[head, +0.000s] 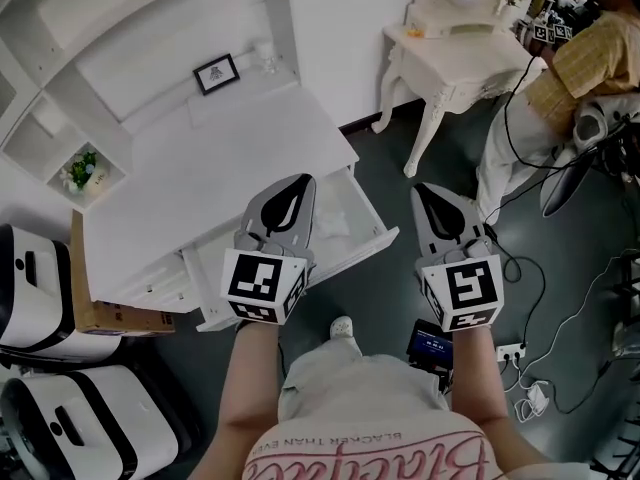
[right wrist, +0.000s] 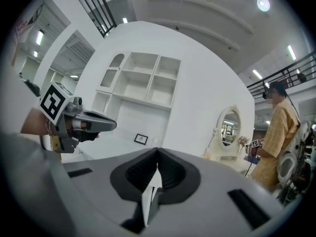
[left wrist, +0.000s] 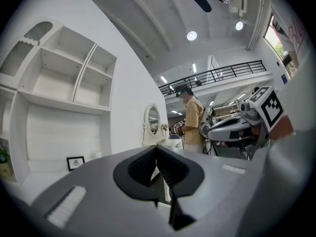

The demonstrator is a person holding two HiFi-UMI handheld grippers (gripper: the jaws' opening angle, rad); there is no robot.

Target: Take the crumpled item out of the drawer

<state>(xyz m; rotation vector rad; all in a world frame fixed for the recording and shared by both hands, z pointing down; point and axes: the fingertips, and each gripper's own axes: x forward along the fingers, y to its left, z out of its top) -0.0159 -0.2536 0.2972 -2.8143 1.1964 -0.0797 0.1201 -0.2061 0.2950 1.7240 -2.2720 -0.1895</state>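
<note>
In the head view the white desk's drawer (head: 372, 208) stands pulled out. Inside it lies a pale crumpled item (head: 335, 218). My left gripper (head: 297, 183) hovers over the drawer's left part, just left of the crumpled item, with its jaws shut on nothing. My right gripper (head: 430, 190) hangs above the dark floor to the right of the drawer, jaws together and empty. The left gripper (left wrist: 157, 147) and the right gripper (right wrist: 158, 151) each show closed tips with nothing between them in their own views. Neither gripper view shows the drawer.
A framed picture (head: 216, 73) stands on the desk top (head: 200, 178), and a small plant (head: 82, 168) sits in a shelf cubby. A white dressing table (head: 450, 63) and a person in a yellow shirt (head: 580, 58) are at the right. Cables and a power strip (head: 510, 351) lie on the floor.
</note>
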